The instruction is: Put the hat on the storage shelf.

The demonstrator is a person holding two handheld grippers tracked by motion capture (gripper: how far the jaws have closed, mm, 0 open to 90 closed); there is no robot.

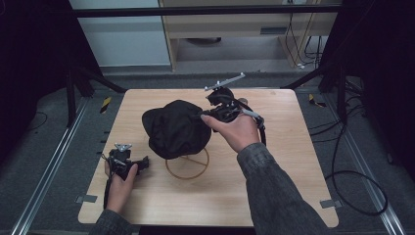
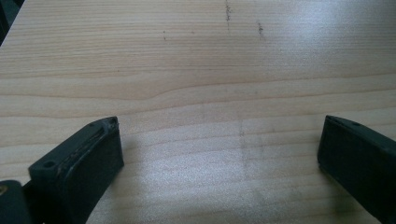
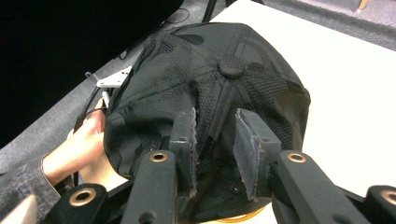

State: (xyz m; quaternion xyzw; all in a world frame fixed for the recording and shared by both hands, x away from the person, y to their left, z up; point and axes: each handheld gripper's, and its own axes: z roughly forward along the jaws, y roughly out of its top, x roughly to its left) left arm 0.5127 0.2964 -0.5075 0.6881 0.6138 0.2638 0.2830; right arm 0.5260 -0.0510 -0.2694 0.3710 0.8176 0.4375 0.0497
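Sitting on a round wooden stand (image 1: 187,168) near the middle of a pale wooden table (image 1: 284,176), a black mesh cap (image 1: 173,128) is the landmark for everything else. Only the stand's ring base shows from under the cap, on the side nearest the person, so the stand seems to hold the cap up in its rounded shape. On the cap's right side, the right hand (image 1: 238,131) brings the right gripper (image 3: 215,149) against the crown. In the right gripper view its jaws stand a little apart with a fold of mesh and a seam between them, below the cap's top button (image 3: 231,67); the pads appear not to press on the fabric. To the cap's left and nearer the person, the left hand (image 1: 120,183) rests the left gripper (image 2: 219,140) on bare wood, jaws wide open and holding nothing, probably kept clear so the right side can work alone.
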